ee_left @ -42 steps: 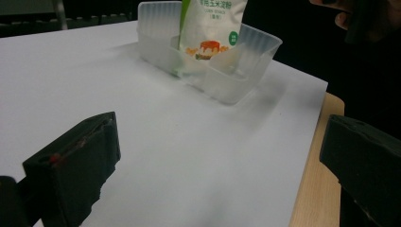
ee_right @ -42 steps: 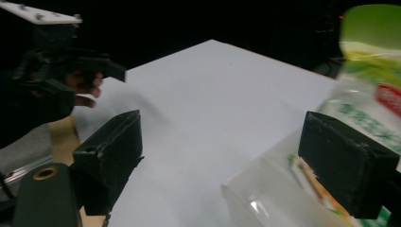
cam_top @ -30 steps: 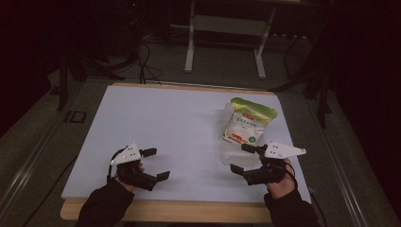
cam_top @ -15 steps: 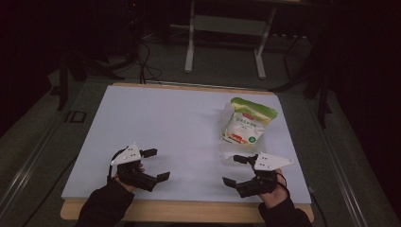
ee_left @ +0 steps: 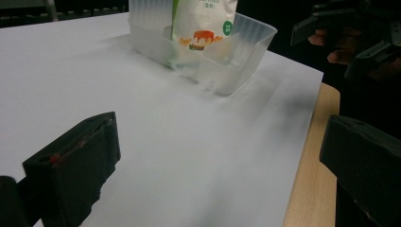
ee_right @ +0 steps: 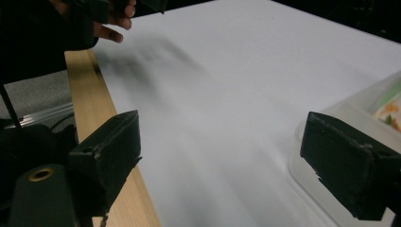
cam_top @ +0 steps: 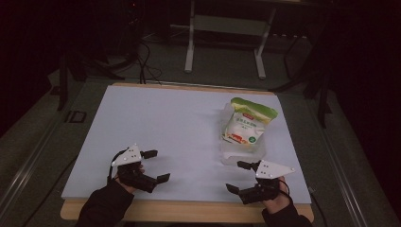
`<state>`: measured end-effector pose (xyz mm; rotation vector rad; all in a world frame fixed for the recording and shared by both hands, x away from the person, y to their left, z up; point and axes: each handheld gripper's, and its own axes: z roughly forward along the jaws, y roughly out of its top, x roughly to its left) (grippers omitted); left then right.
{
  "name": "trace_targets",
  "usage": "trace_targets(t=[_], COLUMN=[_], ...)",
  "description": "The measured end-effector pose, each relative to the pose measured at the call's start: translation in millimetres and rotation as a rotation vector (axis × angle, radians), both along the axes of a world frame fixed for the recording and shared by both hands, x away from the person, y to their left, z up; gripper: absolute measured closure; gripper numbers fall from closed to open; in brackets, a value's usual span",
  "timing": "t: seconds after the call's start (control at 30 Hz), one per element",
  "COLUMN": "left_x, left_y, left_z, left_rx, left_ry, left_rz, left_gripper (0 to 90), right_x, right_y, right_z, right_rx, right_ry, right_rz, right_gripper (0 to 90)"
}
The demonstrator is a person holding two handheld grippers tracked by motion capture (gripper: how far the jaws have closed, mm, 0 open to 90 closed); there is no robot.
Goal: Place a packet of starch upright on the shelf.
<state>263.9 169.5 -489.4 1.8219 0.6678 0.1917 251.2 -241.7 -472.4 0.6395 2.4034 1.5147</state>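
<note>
Both pairs of jaws stand spread wide with nothing between them. From above, the left gripper [cam_top: 155, 165] sits low at the near left of the table [cam_top: 142, 118] and the right gripper [cam_top: 239, 176] at the near right, each held in one hand over the front edge.

One clear plastic tray [cam_top: 243, 153] stands on the right half of the table, just beyond the right gripper and apart from it. It is a shallow rectangular box with ribbed, see-through walls and rounded corners. One pouch [cam_top: 246, 124] stands upright inside it, glossy white with a green top band and a small printed picture of orange food. In the left gripper view the tray [ee_left: 222, 71] and pouch [ee_left: 203, 23] lie ahead across bare sheet, with the other gripper [ee_left: 359, 38] dark at the upper right; nothing stands between.

A smooth white sheet [cam_top: 165, 123] covers the tabletop, and a strip of pale wood [ee_right: 101, 123] shows along the front edge. All four jaws are matt black blocks with scuffed faces. Behind the table stands a grey metal frame [cam_top: 224, 42] on a dark floor.
</note>
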Motion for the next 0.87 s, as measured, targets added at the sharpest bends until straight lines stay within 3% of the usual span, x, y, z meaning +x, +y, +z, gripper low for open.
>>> trace_targets(t=[0.4, 0.87], left_x=[-0.6, -1.2], left_y=[-0.2, -1.1], left_z=[-2.7, -5.9], left_rx=[0.006, 0.016], left_ry=[0.004, 0.006], left_rz=[-0.009, -0.016], left_gripper=[0.0, 0.0], right_x=[-3.7, -1.1], right_y=[-21.8, -24.7], right_z=[-2.9, -4.3], right_rx=[-0.021, 0.000], right_ry=[-0.008, -0.024], right_rz=[-0.083, -0.086], right_gripper=[12.7, 12.8])
